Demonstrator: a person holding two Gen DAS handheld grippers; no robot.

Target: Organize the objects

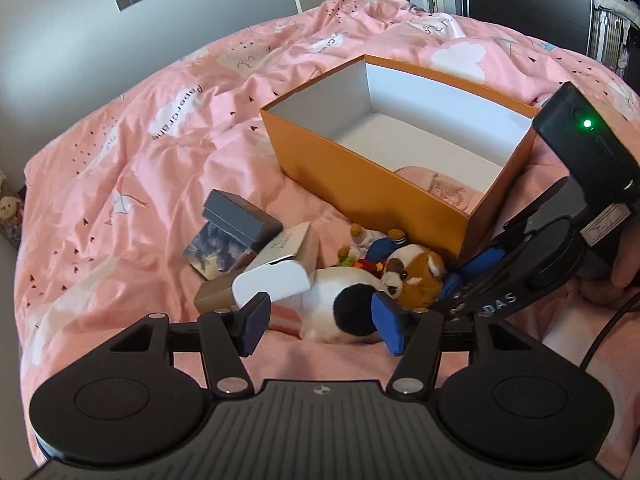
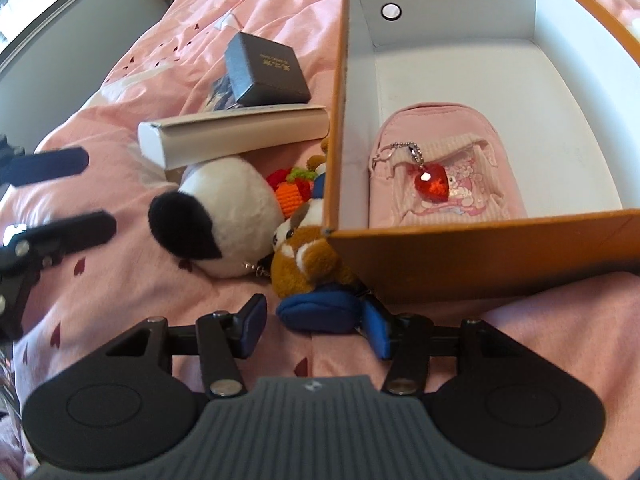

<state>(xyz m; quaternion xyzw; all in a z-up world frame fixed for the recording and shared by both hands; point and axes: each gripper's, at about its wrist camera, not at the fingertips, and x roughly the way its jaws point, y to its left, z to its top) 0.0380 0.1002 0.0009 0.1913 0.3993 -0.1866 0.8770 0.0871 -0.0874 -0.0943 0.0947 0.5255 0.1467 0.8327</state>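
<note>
An orange box (image 1: 360,188) (image 2: 480,248) with a white inside stands on the pink bed and holds a pink pouch (image 2: 440,176) with a red heart charm. In front of it lies a heap: a white-and-black plush (image 1: 340,304) (image 2: 224,216), a brown-and-white plush (image 1: 416,276) (image 2: 308,260), a crochet carrot (image 2: 296,192) and a small blue pouch (image 2: 320,312). My left gripper (image 1: 320,322) (image 2: 66,196) is open just above the white-and-black plush, its pads clear of it. My right gripper (image 2: 316,324) (image 1: 464,288) straddles the blue pouch, with a sliver of cloth showing beside its left pad.
A grey lidded box (image 1: 240,216) (image 2: 268,72) rests on a clear picture case (image 1: 218,252), and a long white carton (image 1: 280,276) (image 2: 240,132) leans on the plush. A hand holds the right gripper at the far right. Rumpled pink duvet (image 1: 140,160) spreads left.
</note>
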